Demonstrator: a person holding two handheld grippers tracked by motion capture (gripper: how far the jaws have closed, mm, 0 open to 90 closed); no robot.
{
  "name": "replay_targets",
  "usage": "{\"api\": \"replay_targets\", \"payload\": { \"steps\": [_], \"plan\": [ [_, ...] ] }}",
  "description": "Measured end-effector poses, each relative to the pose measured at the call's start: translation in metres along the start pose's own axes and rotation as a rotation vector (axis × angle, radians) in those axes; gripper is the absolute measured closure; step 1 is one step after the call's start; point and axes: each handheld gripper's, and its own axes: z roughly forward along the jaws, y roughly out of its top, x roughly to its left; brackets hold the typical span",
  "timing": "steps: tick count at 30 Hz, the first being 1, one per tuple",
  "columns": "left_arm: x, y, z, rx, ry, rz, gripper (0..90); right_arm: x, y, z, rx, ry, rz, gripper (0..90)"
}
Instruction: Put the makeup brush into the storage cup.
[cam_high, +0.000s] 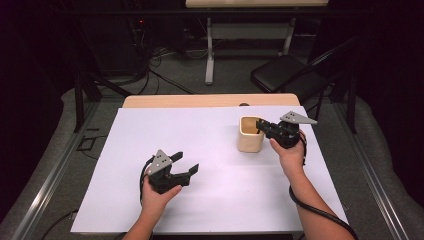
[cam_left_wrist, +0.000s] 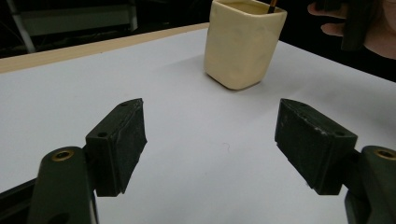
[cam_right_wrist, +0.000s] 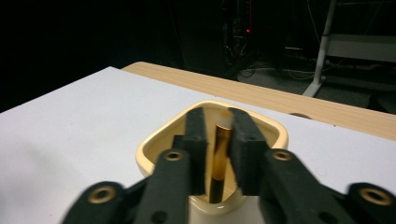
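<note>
A cream square cup (cam_high: 250, 137) stands on the white sheet (cam_high: 200, 130), right of the middle. My right gripper (cam_high: 261, 127) reaches over the cup's rim from the right. In the right gripper view its jaws (cam_right_wrist: 219, 126) stand narrowly apart above the cup (cam_right_wrist: 154, 149), and a brown-and-black pencil (cam_right_wrist: 222, 149) stands upright between them, with a slim gap on its left side. My left gripper (cam_high: 186, 162) hovers low over the sheet at the front left, open wide and holding nothing. From the left gripper (cam_left_wrist: 210, 140) I see the cup (cam_left_wrist: 243, 44) ahead, a pencil end (cam_left_wrist: 271, 5) poking out of it.
The white sheet covers most of a wooden table (cam_high: 210, 101), whose far edge shows bare. A black folding chair (cam_high: 285, 75) stands on the floor beyond the table's far right corner. Cables and a desk leg (cam_high: 209, 55) lie farther back.
</note>
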Motion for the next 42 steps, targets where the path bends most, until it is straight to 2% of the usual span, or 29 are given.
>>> {"api": "replay_targets", "payload": {
  "steps": [5,7,11,22,26,42],
  "plan": [
    [-0.0001,0.0,0.0,0.0,0.0,-0.001,24.7,-0.0007,-0.0008,0.001,-0.006,-0.002,0.011,54.9],
    [-0.0002,-0.0001,0.0003,0.002,-0.001,-0.002,24.7,-0.0007,-0.0009,0.0011,-0.006,-0.004,0.009,54.2],
    [-0.0008,0.0,0.0002,0.001,0.002,-0.003,24.6,-0.0005,-0.0006,0.0025,-0.007,-0.015,0.0,45.7],
    [-0.0003,0.0001,-0.0001,0.0,0.0,0.0,24.7,-0.0004,0.0012,0.0044,-0.026,-0.031,-0.003,33.3],
    [-0.0005,0.0001,-0.0002,0.0,0.002,0.0,24.7,-0.0011,0.0008,0.0044,-0.029,-0.042,0.0,30.5],
    [-0.0009,-0.0001,0.0005,0.002,0.002,-0.003,24.6,-0.0023,0.0024,0.0001,-0.022,-0.044,-0.004,30.5]
  ]
}}
